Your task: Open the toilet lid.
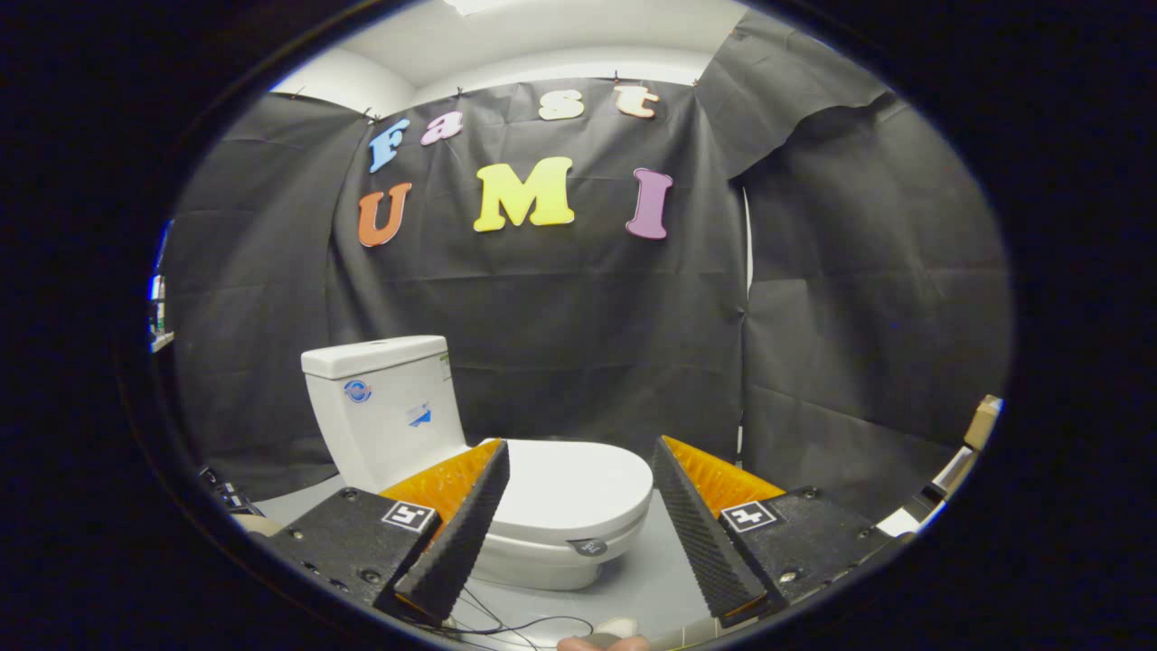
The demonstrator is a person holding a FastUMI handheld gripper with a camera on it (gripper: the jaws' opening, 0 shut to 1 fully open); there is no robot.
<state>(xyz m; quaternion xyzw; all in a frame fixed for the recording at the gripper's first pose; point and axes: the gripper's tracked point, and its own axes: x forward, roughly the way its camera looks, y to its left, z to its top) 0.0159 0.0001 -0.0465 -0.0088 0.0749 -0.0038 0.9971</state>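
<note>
A white toilet stands on the grey floor, its tank [384,407] at the left rear against the black cloth wall. The lid [565,488] lies flat and closed over the bowl [533,565], with a small dark tab [589,546] at its front rim. My gripper [578,452] is open, its fingers spread wide on either side of the lid. The left finger [465,529] overlaps the lid's left part in the view. The right finger [700,533] stands apart to the right of the lid's rim. Nothing is held between them.
Black cloth walls close in behind and to the right of the toilet. Thin dark cables [515,624] trail over the grey floor [646,579] in front of the bowl. A cardboard box [983,420] sits at the far right, and dark gear [226,495] lies left of the tank.
</note>
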